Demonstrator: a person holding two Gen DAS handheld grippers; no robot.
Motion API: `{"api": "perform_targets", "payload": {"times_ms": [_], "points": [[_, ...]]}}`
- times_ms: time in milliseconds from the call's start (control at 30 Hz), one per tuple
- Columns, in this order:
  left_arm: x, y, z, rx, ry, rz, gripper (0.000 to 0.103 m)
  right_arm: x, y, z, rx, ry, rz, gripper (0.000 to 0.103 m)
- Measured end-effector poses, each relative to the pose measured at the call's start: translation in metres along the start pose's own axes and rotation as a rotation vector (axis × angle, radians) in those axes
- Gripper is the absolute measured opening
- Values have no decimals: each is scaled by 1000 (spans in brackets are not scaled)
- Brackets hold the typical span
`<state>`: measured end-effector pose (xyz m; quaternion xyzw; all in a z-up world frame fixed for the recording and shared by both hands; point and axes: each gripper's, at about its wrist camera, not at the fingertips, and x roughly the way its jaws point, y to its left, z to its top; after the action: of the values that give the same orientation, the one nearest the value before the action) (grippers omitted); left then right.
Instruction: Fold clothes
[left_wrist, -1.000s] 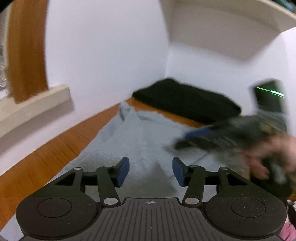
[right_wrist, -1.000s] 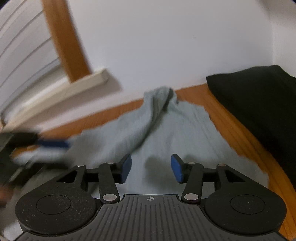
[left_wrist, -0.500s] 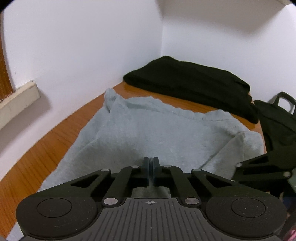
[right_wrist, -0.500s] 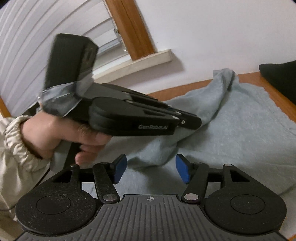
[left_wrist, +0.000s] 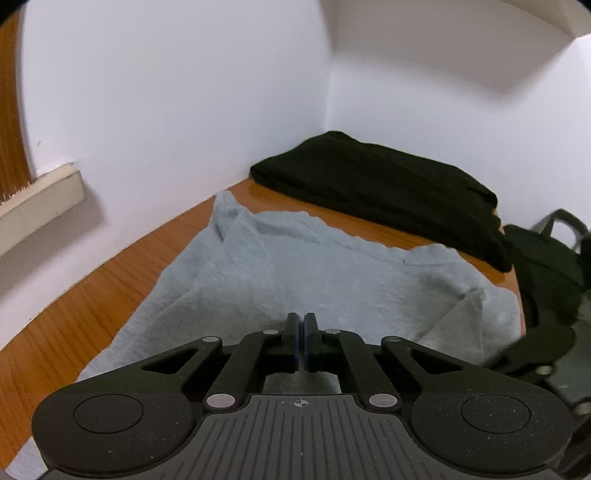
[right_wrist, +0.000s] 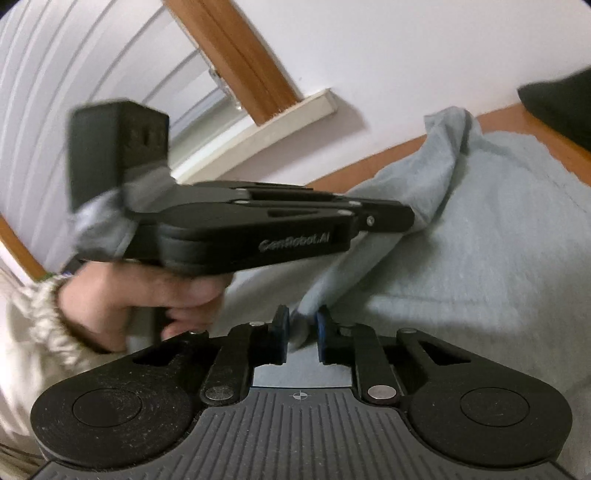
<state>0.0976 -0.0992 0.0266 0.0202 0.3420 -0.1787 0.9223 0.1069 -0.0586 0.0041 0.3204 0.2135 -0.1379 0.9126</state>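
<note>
A light grey-blue garment (left_wrist: 295, 269) lies spread on the wooden table (left_wrist: 92, 295), one corner bunched up against the wall. My left gripper (left_wrist: 300, 341) is shut, its blue pads together over the garment's near edge; whether cloth is pinched is hidden. In the right wrist view the left gripper (right_wrist: 402, 218) reaches across from the left above the garment (right_wrist: 480, 240). My right gripper (right_wrist: 300, 336) has its jaws closed to a narrow gap on a raised fold of the garment.
A folded black garment (left_wrist: 380, 188) lies at the table's far end against the wall. A dark bag (left_wrist: 546, 266) sits at the right edge. A window sill (right_wrist: 258, 125) and wooden frame run along the left wall.
The left gripper closed from open to shut over the garment's near edge. The right gripper's jaws narrowed onto a fold of the garment. The left gripper sits higher across the right view.
</note>
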Motion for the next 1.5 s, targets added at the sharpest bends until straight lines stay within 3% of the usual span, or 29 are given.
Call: {"api": "perform_targets", "payload": {"times_ms": [133, 233, 267, 367, 433, 500, 600, 667, 833, 967, 1167, 1400, 1500], "points": [[3, 4, -1, -28, 3, -27, 2, -10, 0, -7, -2, 6, 8, 7], [1, 9, -1, -46, -2, -55, 3, -14, -3, -9, 4, 1, -16, 13], [-5, 13, 0, -54, -18, -60, 4, -16, -3, -8, -2, -9, -25, 17], [-25, 26, -1, -48, -59, -43, 13, -22, -2, -4, -34, -47, -65, 39], [-36, 36, -5, -24, -74, -11, 26, -26, 2, 2, -93, -86, -116, 39], [-40, 46, -15, 7, -75, 25, 31, -23, 4, 12, -133, -123, -144, 39], [-37, 60, -32, 2, -60, 20, 40, -5, 7, 34, -218, -142, -214, 37], [-34, 66, -41, -13, -50, 2, 43, 11, 1, 52, -244, -136, -260, 32], [-30, 59, -51, 37, -53, -16, 56, 66, -21, 90, -256, -58, -334, 31], [-34, 52, -53, 82, -68, -9, 60, 94, -48, 107, -234, -5, -447, 26], [-43, 44, -57, 116, -86, -76, 62, 96, -74, 112, -203, -37, -492, 34], [-37, 18, -59, 177, -57, -89, 66, 88, -58, 110, -224, -78, -544, 35], [-37, 21, -60, 153, -52, -102, 67, 82, -36, 109, -274, -126, -500, 35]]}}
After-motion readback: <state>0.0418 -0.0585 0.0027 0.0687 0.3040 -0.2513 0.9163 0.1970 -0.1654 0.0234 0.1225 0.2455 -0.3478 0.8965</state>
